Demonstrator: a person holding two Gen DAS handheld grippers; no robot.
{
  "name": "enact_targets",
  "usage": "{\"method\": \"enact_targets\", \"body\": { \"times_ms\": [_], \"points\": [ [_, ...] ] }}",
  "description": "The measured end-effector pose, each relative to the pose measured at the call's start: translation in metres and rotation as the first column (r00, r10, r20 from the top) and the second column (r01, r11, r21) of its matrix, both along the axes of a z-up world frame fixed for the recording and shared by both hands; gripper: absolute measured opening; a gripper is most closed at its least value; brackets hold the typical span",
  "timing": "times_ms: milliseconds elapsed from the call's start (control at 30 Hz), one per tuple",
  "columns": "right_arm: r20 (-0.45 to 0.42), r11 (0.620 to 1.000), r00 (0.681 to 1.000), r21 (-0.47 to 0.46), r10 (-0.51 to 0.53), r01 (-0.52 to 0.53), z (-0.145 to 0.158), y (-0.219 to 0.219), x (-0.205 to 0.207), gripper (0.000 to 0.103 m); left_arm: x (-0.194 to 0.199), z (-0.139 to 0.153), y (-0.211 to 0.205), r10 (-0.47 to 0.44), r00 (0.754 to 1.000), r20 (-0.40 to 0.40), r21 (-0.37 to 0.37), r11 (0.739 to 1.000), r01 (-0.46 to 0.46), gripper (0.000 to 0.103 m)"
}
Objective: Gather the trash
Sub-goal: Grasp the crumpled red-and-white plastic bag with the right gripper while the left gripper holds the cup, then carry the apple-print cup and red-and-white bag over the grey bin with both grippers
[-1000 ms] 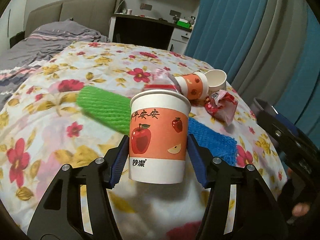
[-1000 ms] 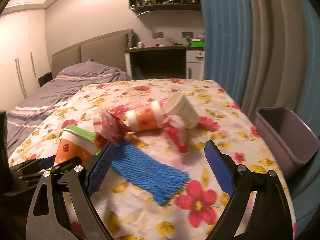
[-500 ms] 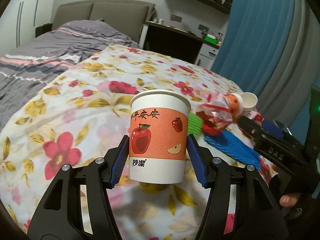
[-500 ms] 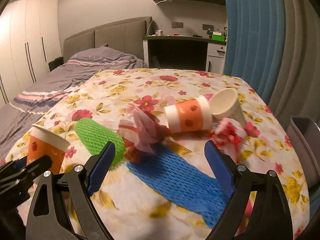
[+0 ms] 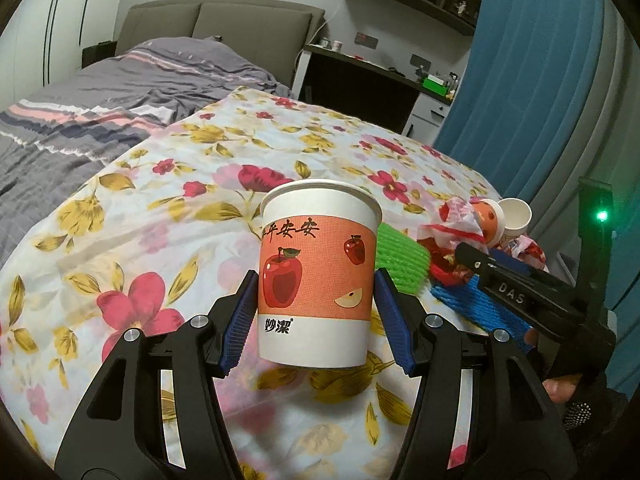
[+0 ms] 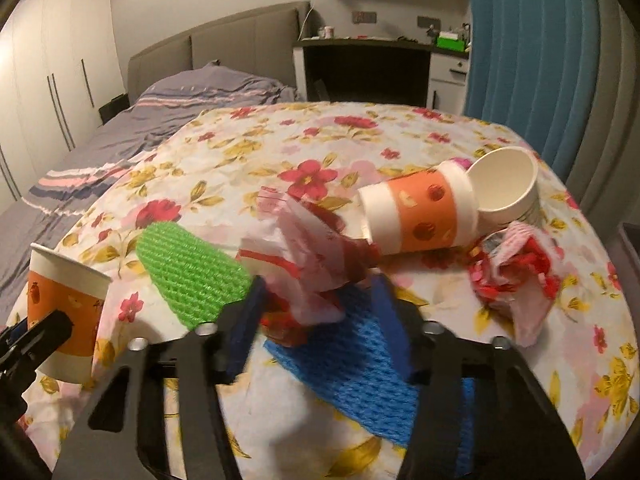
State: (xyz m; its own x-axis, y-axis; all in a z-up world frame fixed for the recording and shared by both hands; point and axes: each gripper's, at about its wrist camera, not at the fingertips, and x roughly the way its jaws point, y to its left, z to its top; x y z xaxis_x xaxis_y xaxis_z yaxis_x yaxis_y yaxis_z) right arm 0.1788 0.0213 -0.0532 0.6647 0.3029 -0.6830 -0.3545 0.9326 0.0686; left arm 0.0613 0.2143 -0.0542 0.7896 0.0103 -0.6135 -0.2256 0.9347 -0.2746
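The left gripper point(image 5: 316, 296) holds an orange-and-white paper cup printed with red apples point(image 5: 318, 276). Its blue ribbed pads press the cup's two sides, so it is clamped. The cup stands upright, mouth up and long axis vertical, and it looks lifted just clear of the flower-patterned bedspread point(image 5: 168, 208).

The right gripper point(image 6: 320, 320) has its jaws part way closed around a crumpled pink-and-red plastic wrapper point(image 6: 304, 248). Its outline is blurred, and I cannot tell whether the pads are touching the wrapper.

Taking that wrapper as the landmark:
- A flat blue foam net sleeve point(image 6: 360, 364) lies just under and nearer than it, its long axis running away to the right.
- A green foam net sleeve point(image 6: 192, 272) lies just to its left.
- A second orange-and-white paper cup point(image 6: 420, 212) lies on its side beyond it to the right, base toward the wrapper and long axis roughly level.
- A plain white paper cup point(image 6: 508, 188) lies beyond that, mouth facing the camera.
- A second crumpled red-and-white wrapper point(image 6: 516, 272) sits well to the right.

By my judgement the step in hand is picking up, with one piece secured and a second being taken. The next move calls for a firm pinch on the limp wrapper without snagging the blue sleeve beneath, then carrying both to a bin. No bin can be made out clearly in these views.
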Motion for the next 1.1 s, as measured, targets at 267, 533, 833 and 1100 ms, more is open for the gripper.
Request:
{"method": "enact_targets", "body": {
  "times_ms": [267,533,833,1100],
  "points": [
    [0.016,0.999,0.999,0.000,0.042,-0.042,0.003,0.002,-0.007,0.015,0.001,-0.001,-0.003,-0.004,1.000,-0.001,-0.002,1.000,0.004,0.057],
    [0.080,0.998,0.996,0.039,0.035,-0.038,0.022,-0.017,-0.029,0.014,0.000,0.002,-0.009,-0.013,1.000,0.007,0.003,1.000,0.013,0.057],
    [0.121,0.997,0.992,0.071,0.034,-0.043,0.037,-0.038,-0.054,0.014,-0.003,0.009,-0.022,-0.037,0.999,0.018,0.004,0.999,0.037,0.057],
    [0.123,0.996,0.992,0.089,0.008,-0.019,0.040,-0.063,-0.066,0.014,-0.002,0.013,-0.042,-0.070,0.997,0.019,0.018,0.997,0.070,0.057]
  ]
}}
